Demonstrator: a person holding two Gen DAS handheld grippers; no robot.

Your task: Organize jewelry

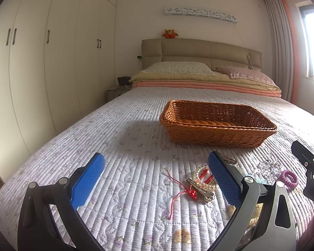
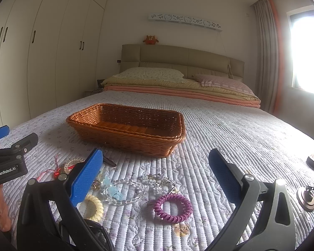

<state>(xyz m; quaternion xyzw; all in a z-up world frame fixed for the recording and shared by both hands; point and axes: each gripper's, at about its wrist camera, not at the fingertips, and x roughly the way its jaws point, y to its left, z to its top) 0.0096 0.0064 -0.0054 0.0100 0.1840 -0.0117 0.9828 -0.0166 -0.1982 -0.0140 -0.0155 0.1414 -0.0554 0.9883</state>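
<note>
A brown wicker basket (image 1: 217, 133) (image 2: 127, 140) stands on the quilted bed, beyond both grippers. Jewelry lies loose on the quilt in front of it: a red cord charm (image 1: 191, 193), a metal hair clip (image 1: 200, 189), a bead bracelet (image 1: 201, 172), a purple spiral hair tie (image 2: 173, 207) (image 1: 289, 178), a cream spiral tie (image 2: 96, 207) and clear bead bracelets (image 2: 127, 190). My left gripper (image 1: 157, 179) is open and empty, low over the quilt, left of the pile. My right gripper (image 2: 155, 177) is open and empty above the clear beads and purple tie.
Folded blankets and pillows (image 1: 198, 79) lie at the head of the bed. White wardrobes (image 1: 52, 62) line the left wall. A window with curtains (image 2: 303, 52) is on the right. A small stand with a round base (image 2: 306, 198) sits at the right edge.
</note>
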